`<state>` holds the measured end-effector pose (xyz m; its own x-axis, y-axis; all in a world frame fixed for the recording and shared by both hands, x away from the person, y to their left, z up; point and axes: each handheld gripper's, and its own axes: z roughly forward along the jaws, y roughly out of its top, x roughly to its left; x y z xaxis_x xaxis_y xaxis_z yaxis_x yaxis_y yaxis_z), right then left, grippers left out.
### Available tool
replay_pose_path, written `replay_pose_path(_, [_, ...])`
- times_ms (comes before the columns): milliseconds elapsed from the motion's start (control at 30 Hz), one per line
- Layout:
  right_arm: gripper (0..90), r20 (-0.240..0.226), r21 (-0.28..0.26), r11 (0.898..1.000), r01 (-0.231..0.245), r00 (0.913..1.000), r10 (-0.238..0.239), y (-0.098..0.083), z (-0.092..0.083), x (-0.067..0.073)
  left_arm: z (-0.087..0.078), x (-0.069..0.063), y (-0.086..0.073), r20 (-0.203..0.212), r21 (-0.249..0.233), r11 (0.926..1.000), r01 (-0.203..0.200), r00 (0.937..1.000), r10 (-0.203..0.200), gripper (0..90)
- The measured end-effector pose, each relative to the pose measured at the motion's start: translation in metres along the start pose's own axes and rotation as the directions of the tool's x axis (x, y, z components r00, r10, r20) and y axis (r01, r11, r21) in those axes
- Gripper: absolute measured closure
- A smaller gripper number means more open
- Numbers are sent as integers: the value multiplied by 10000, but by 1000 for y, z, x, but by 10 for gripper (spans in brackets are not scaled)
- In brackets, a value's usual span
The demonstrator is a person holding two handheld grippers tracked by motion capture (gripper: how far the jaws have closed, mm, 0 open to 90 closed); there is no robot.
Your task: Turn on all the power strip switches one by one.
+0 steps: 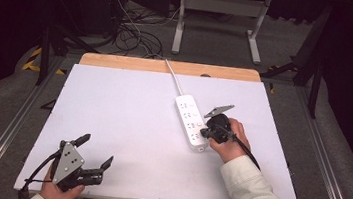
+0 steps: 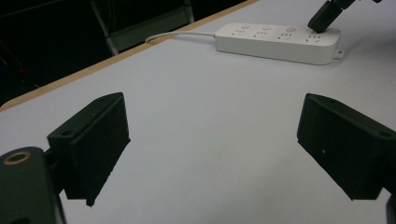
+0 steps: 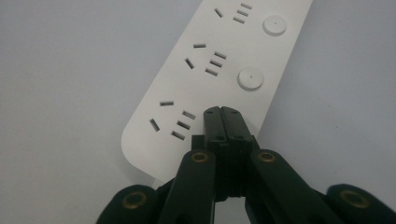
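A white power strip (image 1: 191, 120) with several socket groups and round buttons (image 3: 250, 78) lies on the white table (image 1: 126, 124), right of centre. My right gripper (image 1: 204, 131) is shut with nothing between its jaws. Its joined tips (image 3: 222, 111) rest on the strip's near end, beside the nearest socket group and in line with the row of buttons. The left gripper view also catches the strip (image 2: 275, 39) and those dark tips (image 2: 322, 16) at its end. My left gripper (image 1: 96, 151) hovers open and empty over the table's near left corner, its jaws wide apart (image 2: 212, 121).
The strip's white cable (image 1: 172, 76) runs off the far wooden edge (image 1: 168, 67) of the table. Beyond it are tangled floor cables (image 1: 131, 34) and a white metal frame (image 1: 219, 14). Bare tabletop lies between the two grippers.
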<state>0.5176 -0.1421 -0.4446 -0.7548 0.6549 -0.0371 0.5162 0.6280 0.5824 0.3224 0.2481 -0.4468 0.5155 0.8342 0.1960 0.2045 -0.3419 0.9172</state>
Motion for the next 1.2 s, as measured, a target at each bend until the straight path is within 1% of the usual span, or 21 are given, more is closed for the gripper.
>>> replay_pose_path(133, [900,16,-22,10000,-2,10000,2,0,0,0,0,0,0,-6,4,10000,-4,10000,4,96])
replay_pose_path(267, [900,212,52,9999,89,9997,-90,1,0,3,0,0,0,-18,0,10000,1,10000,-1,96])
replay_pose_path(400, [900,146,15,10000,6,9999,-6,1,0,2,0,0,0,-31,-7,10000,-1,10000,1,95])
replay_pose_path(467, [900,21,-187,9998,63,10000,-63,1,-4,2,0,1,0,-50,28,10000,-35,10000,35,95])
replay_pose_path(500, [900,-35,-395,9992,99,9999,-101,0,-6,2,0,1,0,-53,28,10000,-2,10000,3,96])
replay_pose_path(533, [900,-35,-694,9975,135,9999,-138,0,-8,3,1,1,0,-56,31,10000,19,10000,-19,95])
replay_pose_path(567, [900,-78,-1142,9932,249,9996,-259,3,-15,5,1,1,0,-59,31,10000,29,10000,-28,95])
replay_pose_path(600, [900,-108,-1275,9915,247,9996,-263,4,-17,5,1,1,0,-53,26,10000,16,10000,-16,96])
replay_pose_path(633, [900,-146,-1319,9910,248,9995,-270,5,-18,5,1,1,0,-99,35,10000,-82,9999,82,96])
replay_pose_path(733, [900,-75,-1421,9896,235,9997,-249,7,-20,4,1,0,0,-72,29,10000,-35,10000,35,95])
replay_pose_path(867, [900,-91,-1666,9859,157,9998,-175,9,-26,3,0,1,0,-74,35,10000,-62,10000,62,96])
replay_pose_path(900, [900,-112,-1705,9852,162,9998,-184,10,-28,3,1,1,0,-45,29,10000,-4,10000,4,96])
replay_pose_path(1133, [900,-98,-1799,9834,250,9996,-272,18,-30,2,0,1,0,-53,22,10000,1,10000,-1,96])
replay_pose_path(1167, [900,-92,-1806,9833,239,9996,-260,18,-31,2,0,1,0,-80,32,10000,-71,9999,71,96])
replay_pose_path(1200, [900,-84,-1849,9824,243,9996,-264,19,-32,1,0,1,0,-73,31,10000,-55,10000,55,95])
